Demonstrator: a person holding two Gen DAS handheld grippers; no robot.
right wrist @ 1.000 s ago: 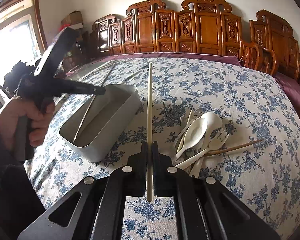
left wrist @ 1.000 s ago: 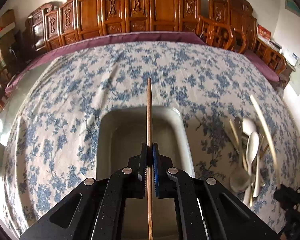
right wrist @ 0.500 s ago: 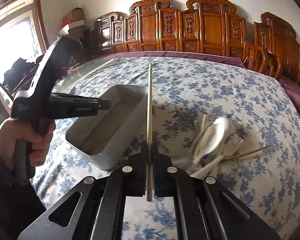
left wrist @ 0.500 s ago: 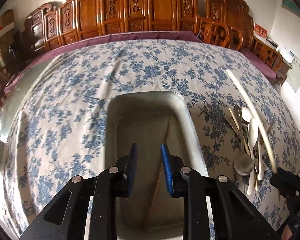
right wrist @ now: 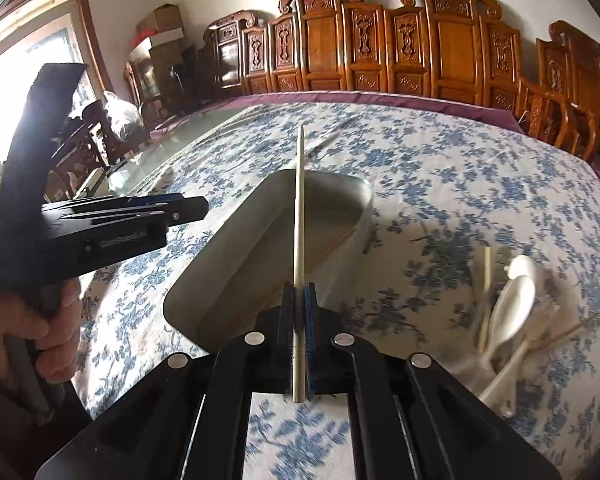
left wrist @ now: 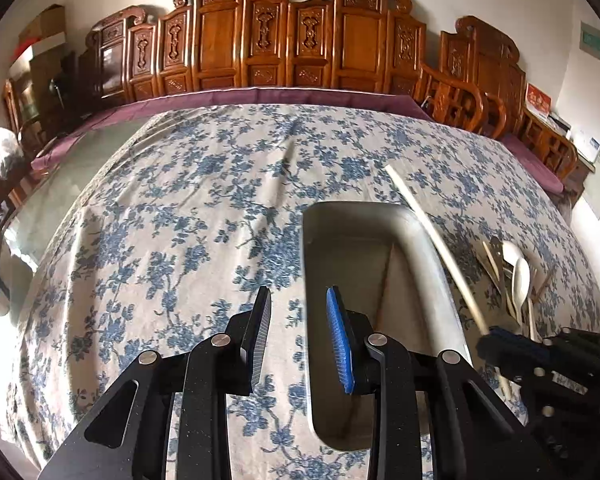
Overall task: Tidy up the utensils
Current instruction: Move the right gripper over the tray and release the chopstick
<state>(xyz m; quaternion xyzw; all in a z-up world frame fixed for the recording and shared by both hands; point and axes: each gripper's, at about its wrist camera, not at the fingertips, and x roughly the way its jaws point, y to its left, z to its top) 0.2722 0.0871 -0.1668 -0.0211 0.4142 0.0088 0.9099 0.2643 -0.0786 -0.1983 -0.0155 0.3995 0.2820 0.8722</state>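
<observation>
You can't read any text here: the lettering on your left tool [right wrist: 188, 210] is blurred, and the red sign [left wrist: 539, 100] is too small.

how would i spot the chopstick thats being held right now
On the blue-flowered tablecloth stands a grey rectangular metal tray. Above it, the right gripper pinches a pale cream chopstick, the only utensil off the cloth.
</observation>
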